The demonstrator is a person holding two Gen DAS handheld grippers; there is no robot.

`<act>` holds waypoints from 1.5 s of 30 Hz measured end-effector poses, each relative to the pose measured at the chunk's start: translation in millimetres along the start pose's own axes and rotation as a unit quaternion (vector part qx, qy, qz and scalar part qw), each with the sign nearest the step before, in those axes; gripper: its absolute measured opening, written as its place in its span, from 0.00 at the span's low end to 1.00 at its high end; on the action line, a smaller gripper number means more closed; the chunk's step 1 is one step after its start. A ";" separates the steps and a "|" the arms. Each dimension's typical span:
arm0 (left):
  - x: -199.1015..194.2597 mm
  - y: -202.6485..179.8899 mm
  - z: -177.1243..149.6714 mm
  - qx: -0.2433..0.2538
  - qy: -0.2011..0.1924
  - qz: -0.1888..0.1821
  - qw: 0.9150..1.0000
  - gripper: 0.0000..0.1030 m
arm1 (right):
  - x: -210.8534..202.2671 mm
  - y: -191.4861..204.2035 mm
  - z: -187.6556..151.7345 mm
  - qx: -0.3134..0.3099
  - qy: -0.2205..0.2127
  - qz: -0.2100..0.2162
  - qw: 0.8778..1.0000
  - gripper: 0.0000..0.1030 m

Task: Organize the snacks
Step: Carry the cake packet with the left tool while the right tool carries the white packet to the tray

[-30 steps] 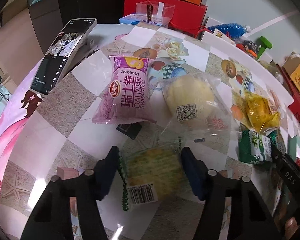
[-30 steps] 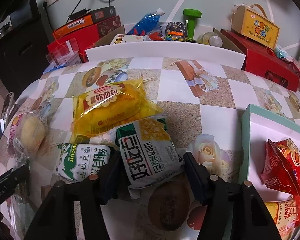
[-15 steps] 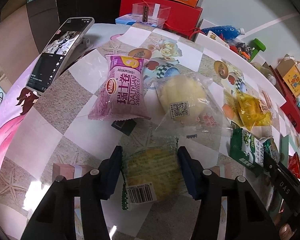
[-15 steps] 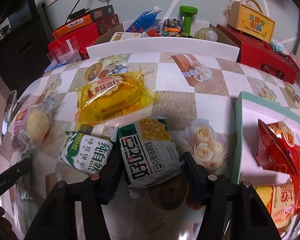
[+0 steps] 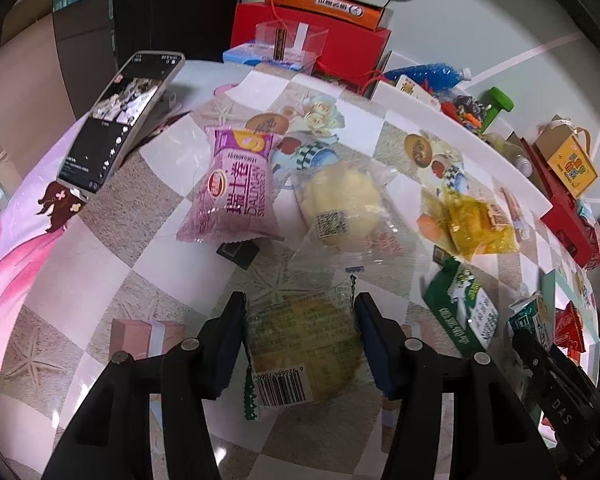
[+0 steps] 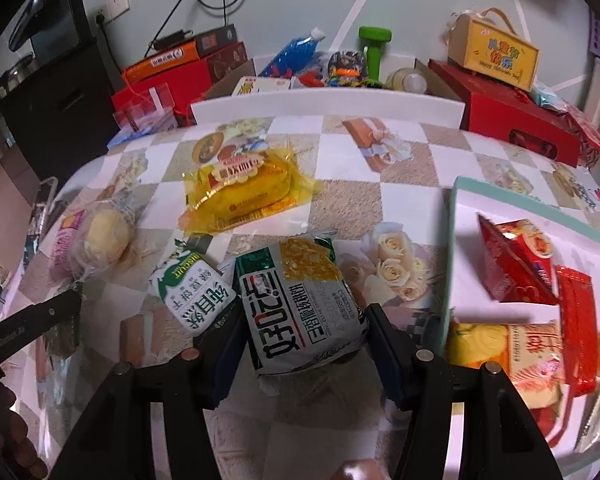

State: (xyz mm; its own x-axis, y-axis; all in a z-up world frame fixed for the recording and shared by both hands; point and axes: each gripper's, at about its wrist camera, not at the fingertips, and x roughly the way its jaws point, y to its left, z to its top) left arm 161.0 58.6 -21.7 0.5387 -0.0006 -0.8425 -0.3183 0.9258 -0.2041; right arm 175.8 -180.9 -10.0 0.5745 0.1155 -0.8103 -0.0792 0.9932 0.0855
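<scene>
My left gripper [image 5: 300,312] is shut on a clear-wrapped round yellow pastry pack [image 5: 300,344] with a barcode, both pads against its sides, low over the checked table. In the right wrist view my right gripper [image 6: 303,316] is shut on a grey-and-green snack pack [image 6: 300,300], held just above the table with a shadow under it. A green-and-white biscuit pack [image 6: 192,296] lies close to its left. To its right sits a teal-rimmed white tray [image 6: 452,240] that holds red snack packs [image 6: 508,260].
A purple roll pack [image 5: 236,188], a clear-wrapped bun [image 5: 340,200] and a yellow pack [image 6: 248,188] lie further out on the table. A phone [image 5: 120,116] leans at the far left. Red boxes [image 6: 520,120] and bottles crowd the far edge.
The left jaws have closed in onto the pastry pack. The right gripper has carried its pack to the right, nearer the tray, and slightly upward.
</scene>
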 end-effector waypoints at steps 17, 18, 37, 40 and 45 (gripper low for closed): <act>-30.5 -60.3 -4.4 0.063 -0.035 -0.051 0.996 0.55 | -42.2 -29.0 2.7 0.026 -0.042 -0.007 0.999 0.60; -31.2 -66.6 -5.2 0.069 -0.035 -0.059 0.995 0.55 | -45.3 -34.6 3.1 0.031 -0.046 -0.011 0.998 0.60; -39.8 -146.6 -30.9 0.155 -0.032 -0.109 0.981 0.55 | -79.6 -134.1 -3.7 0.142 -0.076 -0.071 0.984 0.60; -40.1 -160.9 -37.0 0.172 -0.030 -0.116 0.978 0.55 | -84.3 -149.7 -7.0 0.159 -0.078 -0.083 0.981 0.60; -40.6 -185.2 -47.6 0.200 -0.024 -0.133 0.970 0.55 | -93.6 -173.7 -12.4 0.186 -0.085 -0.097 0.974 0.60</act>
State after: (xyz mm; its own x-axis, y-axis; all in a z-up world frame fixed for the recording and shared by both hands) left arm 161.0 -130.8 26.6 0.5989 -0.2518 -0.7602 0.1607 0.9678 -0.1939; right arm 125.7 -364.4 43.8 0.6779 -0.1053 -0.7276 0.3269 0.9296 0.1701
